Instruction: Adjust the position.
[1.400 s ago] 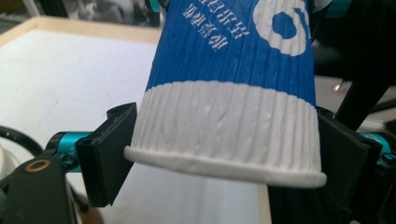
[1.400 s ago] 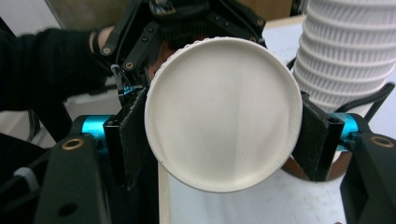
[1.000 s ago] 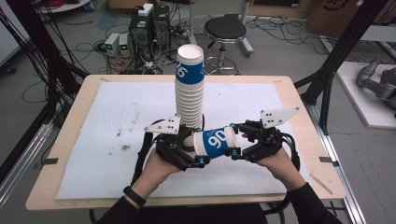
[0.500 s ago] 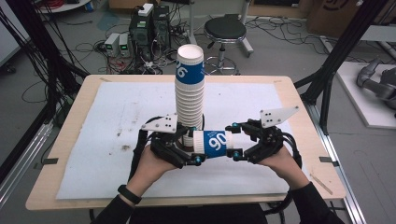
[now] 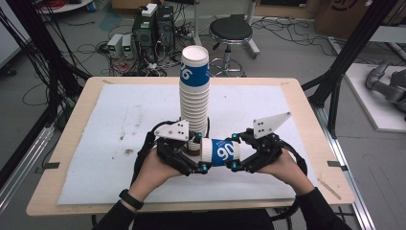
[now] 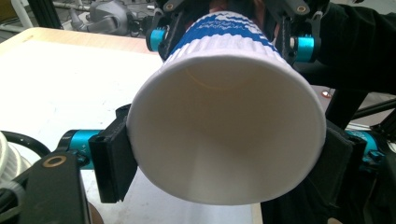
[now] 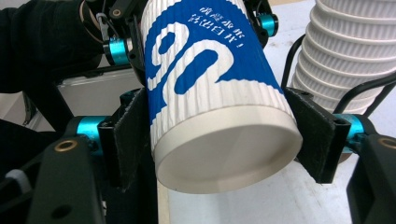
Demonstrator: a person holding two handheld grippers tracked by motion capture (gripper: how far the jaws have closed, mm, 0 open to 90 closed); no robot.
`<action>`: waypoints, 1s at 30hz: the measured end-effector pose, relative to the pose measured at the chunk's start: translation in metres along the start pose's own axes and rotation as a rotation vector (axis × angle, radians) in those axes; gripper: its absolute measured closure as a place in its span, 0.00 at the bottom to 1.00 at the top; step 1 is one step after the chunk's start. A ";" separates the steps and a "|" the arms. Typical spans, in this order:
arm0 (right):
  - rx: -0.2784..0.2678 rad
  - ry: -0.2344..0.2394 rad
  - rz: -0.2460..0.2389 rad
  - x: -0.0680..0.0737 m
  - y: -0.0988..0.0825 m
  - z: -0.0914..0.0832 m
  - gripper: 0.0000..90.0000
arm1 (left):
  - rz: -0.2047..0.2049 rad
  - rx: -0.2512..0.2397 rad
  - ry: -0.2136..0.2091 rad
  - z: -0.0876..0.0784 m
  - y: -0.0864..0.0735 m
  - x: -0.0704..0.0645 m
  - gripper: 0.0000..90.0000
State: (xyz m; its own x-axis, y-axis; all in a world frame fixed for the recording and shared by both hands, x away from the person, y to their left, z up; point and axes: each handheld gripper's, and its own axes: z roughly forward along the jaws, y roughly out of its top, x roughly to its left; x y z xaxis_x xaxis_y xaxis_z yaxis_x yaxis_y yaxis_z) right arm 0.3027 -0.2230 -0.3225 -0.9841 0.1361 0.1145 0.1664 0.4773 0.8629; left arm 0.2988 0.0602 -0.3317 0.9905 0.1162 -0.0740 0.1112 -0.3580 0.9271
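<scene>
A blue-and-white ribbed paper cup point(image 5: 221, 152) lies on its side just above the mat, held between both grippers. My left gripper point(image 5: 198, 153) is shut on its open rim end; its pads point(image 6: 112, 158) press the rim of the cup point(image 6: 224, 135). My right gripper point(image 5: 235, 151) is shut on the base end, and its jaws have just been closing with the cup point(image 7: 210, 93) between the pads point(image 7: 128, 135). A tall upright stack of the same cups point(image 5: 194, 96) stands right behind the left gripper.
A white mat point(image 5: 119, 120) covers the wooden table point(image 5: 311, 110). The stack of cups point(image 7: 355, 51) rises close beside the held cup. Off the table lie a stool point(image 5: 231, 31), electronics boxes point(image 5: 148, 24) and cables on the floor.
Both hands and the cup stay almost where they were. The cup remains between the two grippers throughout.
</scene>
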 end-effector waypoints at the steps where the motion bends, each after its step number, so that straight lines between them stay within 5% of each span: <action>1: -0.005 0.011 0.003 0.000 0.000 0.000 0.31 | 0.002 -0.015 -0.006 -0.001 0.000 0.001 0.23; 7: -0.058 0.031 0.012 -0.002 0.000 -0.005 0.33 | -0.039 -0.085 -0.008 -0.001 -0.004 0.004 0.18; 16: -0.149 0.022 0.023 -0.004 -0.001 -0.014 0.33 | -0.126 -0.180 -0.076 0.000 -0.014 0.013 0.17; 30: -0.136 0.041 0.009 -0.003 -0.002 -0.009 0.34 | -0.094 -0.207 -0.073 -0.007 -0.011 0.010 0.25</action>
State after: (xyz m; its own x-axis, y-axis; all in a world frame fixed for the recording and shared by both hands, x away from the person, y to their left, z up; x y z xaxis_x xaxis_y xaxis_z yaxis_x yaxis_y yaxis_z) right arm 0.3049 -0.2323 -0.3206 -0.9848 0.1029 0.1400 0.1678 0.3535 0.9203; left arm 0.3068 0.0713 -0.3399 0.9806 0.0705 -0.1831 0.1919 -0.1506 0.9698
